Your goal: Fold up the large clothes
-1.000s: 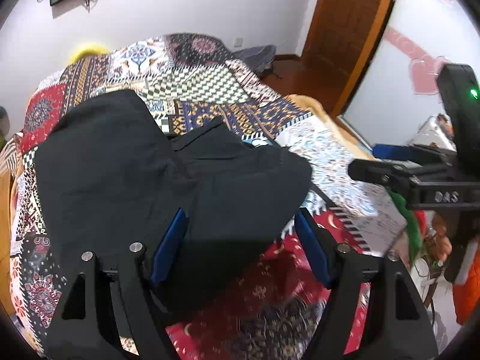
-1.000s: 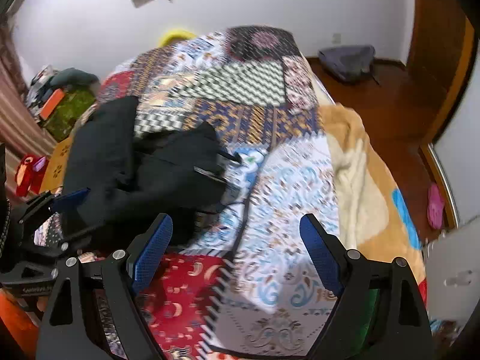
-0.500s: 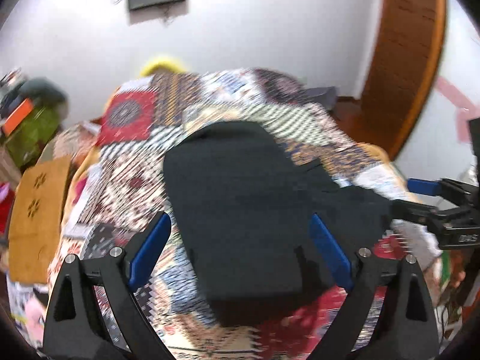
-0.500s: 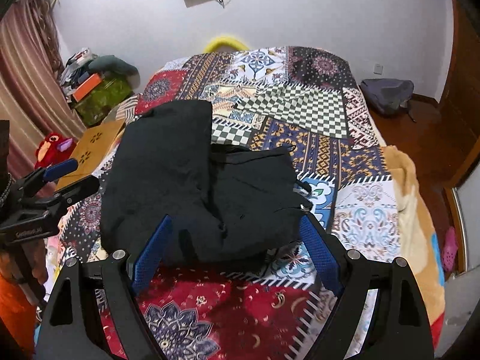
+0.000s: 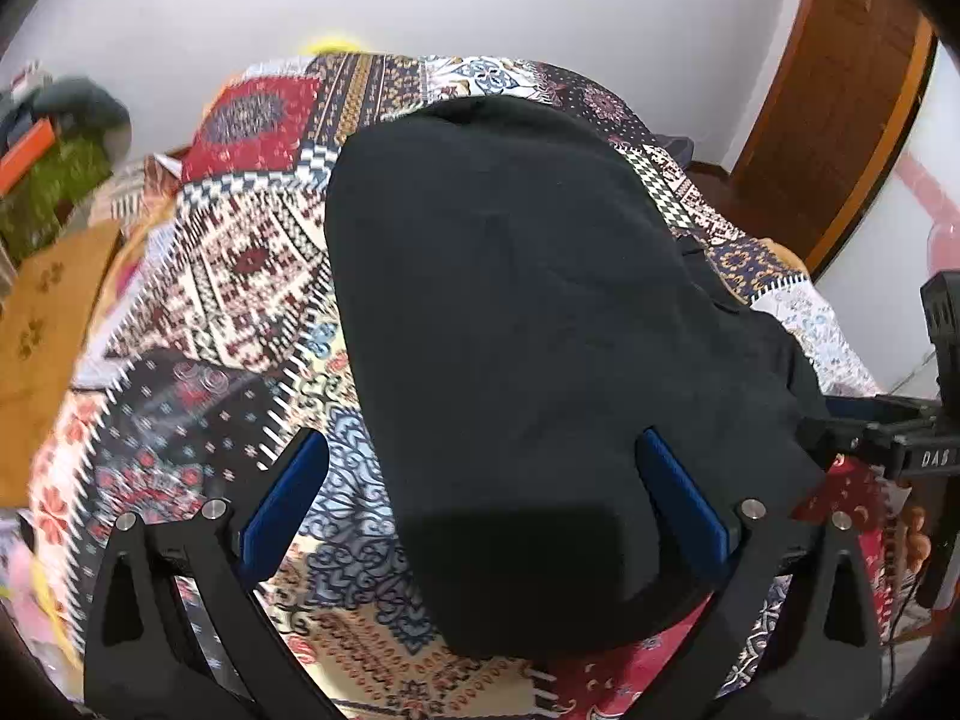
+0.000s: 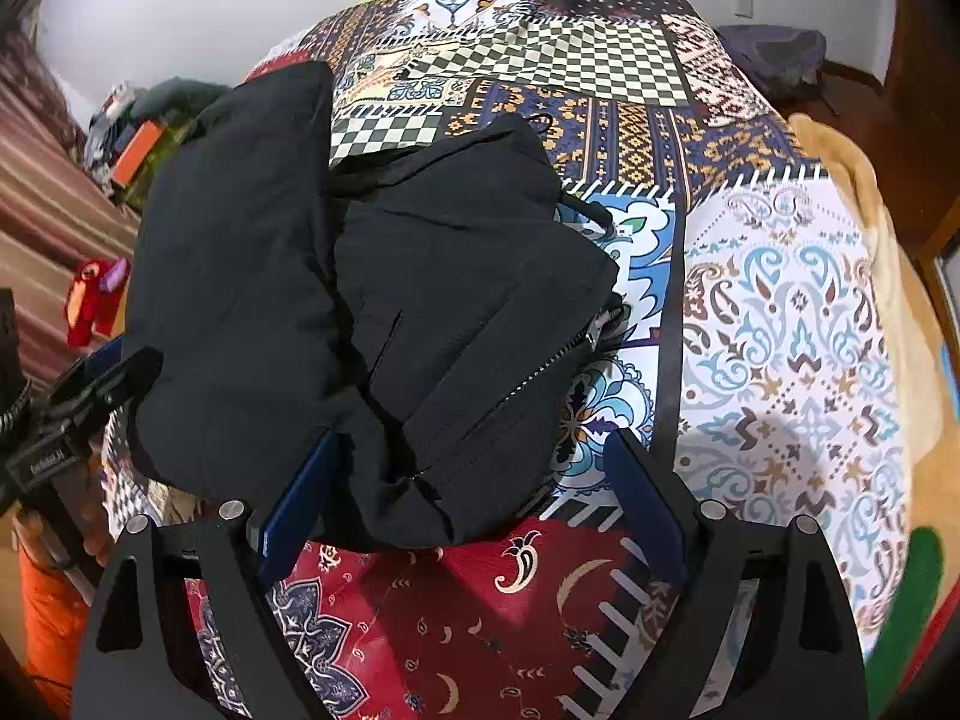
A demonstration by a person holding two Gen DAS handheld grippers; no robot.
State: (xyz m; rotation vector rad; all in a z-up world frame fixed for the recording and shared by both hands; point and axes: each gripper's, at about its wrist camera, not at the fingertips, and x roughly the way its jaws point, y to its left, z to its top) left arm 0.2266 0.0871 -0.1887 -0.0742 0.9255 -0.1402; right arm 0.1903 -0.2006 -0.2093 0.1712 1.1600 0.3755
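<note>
1. The left gripper (image 5: pixel 480 504) has its jaws spread wide; they have just been opening, and the near end of the black jacket (image 5: pixel 528 330) lies between the blue pads (image 5: pixel 287 501) without either one pressing on it. A second ago the same jaws were narrower and sat over the jacket's near edge.

2. The right gripper (image 6: pixel 471 492) also stands apart, empty, a touch wider than before. Its left pad (image 6: pixel 300 498) looks to sit against the jacket's near fold, though I cannot tell if it really touches; the other is over bare quilt.

3. From the left camera the jacket now fills the centre, running from 12 o'clock down to 6; earlier it sat off toward 9 o'clock and the view was turned more. From the right camera the jacket (image 6: pixel 360 300) lies from 10 o'clock to the centre, zip (image 6: pixel 540 369) showing at its right edge.

4. It rests as a thick doubled bundle on the patchwork quilt (image 6: pixel 780 330), one half lapped over the other.

5. My reading: a fold has just been let go, and both tools are lining up at the near end for the next one or to tidy it.

6. The right gripper's arm (image 5: pixel 888 450) pokes in at 3 o'clock of the left view, beside the jacket.
</note>
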